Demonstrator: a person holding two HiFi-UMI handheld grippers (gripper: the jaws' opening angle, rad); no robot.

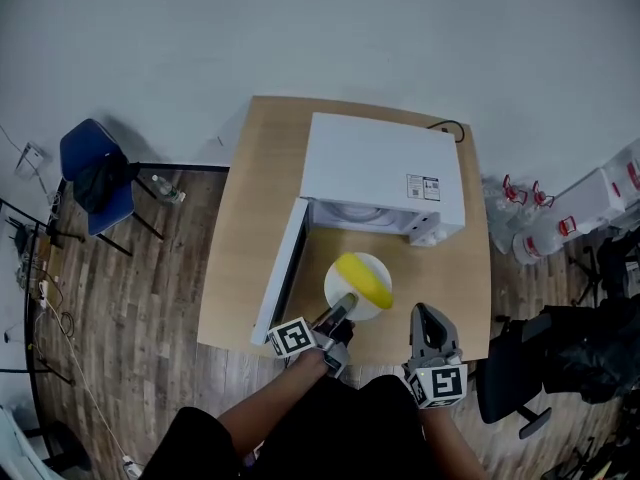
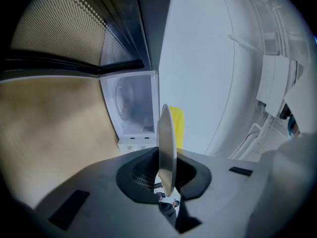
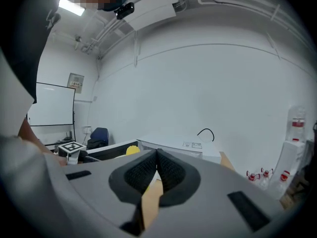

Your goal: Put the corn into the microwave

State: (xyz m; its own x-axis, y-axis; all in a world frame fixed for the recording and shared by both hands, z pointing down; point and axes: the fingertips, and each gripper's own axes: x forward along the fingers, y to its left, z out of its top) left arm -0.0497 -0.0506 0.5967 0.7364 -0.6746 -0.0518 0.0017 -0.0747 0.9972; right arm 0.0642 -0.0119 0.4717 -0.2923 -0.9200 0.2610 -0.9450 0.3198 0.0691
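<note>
A yellow corn cob (image 1: pixel 364 279) lies on a white plate (image 1: pixel 343 280) held just above the table, in front of the white microwave (image 1: pixel 385 173). The microwave's door (image 1: pixel 280 283) stands open to the left. My left gripper (image 1: pixel 343 306) is shut on the plate's near rim. In the left gripper view the plate (image 2: pixel 166 148) shows edge-on between the pads, with the corn (image 2: pixel 177 125) behind it and the microwave's cavity (image 2: pixel 133 105) ahead. My right gripper (image 1: pixel 427 315) hovers shut and empty at the table's front edge, right of the plate. Its pads (image 3: pixel 168 170) meet.
The wooden table (image 1: pixel 255 218) carries only the microwave; a black cable (image 1: pixel 452 126) loops behind it. A blue chair (image 1: pixel 95 173) stands on the floor at left, with a bottle (image 1: pixel 165 190) near it. White spray bottles (image 1: pixel 540 230) and a black chair (image 1: pixel 520 368) stand at right.
</note>
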